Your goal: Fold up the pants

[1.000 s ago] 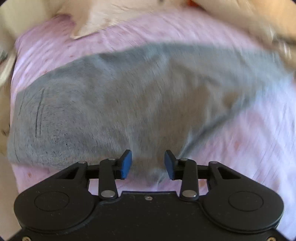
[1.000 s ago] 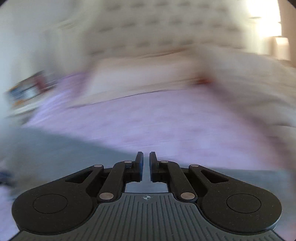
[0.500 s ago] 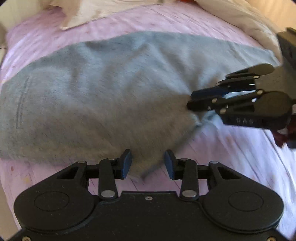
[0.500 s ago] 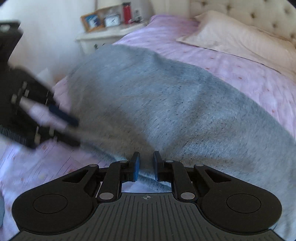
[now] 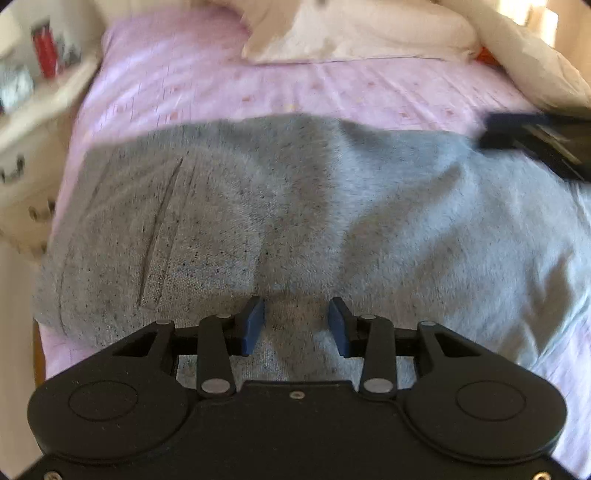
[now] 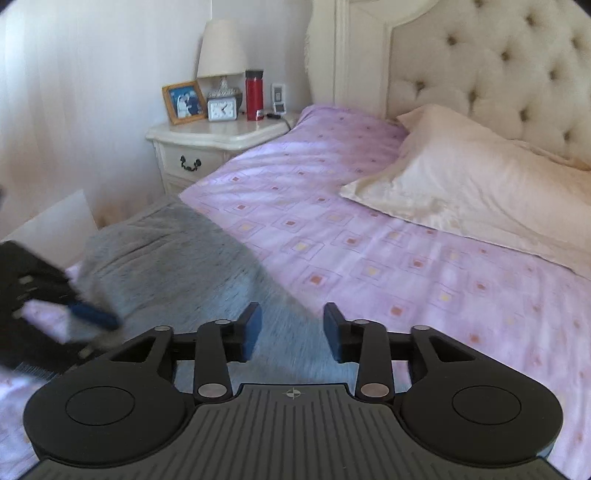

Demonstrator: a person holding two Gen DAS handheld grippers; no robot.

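The grey pants (image 5: 295,221) lie spread across the near part of the bed (image 5: 369,88), on the pink patterned sheet. In the left wrist view the fabric fills the middle of the frame from side to side, with a stitched seam line visible on its left portion and soft wrinkles across the centre. The far edge of the pants runs across the sheet well short of the pillow (image 5: 362,33).

The left gripper (image 5: 296,325) points down at the near edge of the pants. Its jaws stand partly apart, and the blue pads (image 5: 253,321) do not press on the fabric; grey cloth shows below and between them.

The right gripper (image 6: 291,330) is over the far edge of the pants, where grey fabric meets pink sheet. Its jaws are opening, and nothing is clamped between the pads; the cloth beneath is blurred. In the left wrist view the right gripper appears as a dark blurred shape at the right edge of the pants.

A nightstand (image 6: 218,144) stands beside the bed. It carries a lamp (image 6: 221,51), a framed photo (image 6: 184,101), a clock (image 6: 221,109) and a red bottle (image 6: 254,94). A tufted headboard (image 6: 498,70) stands behind the pillow.
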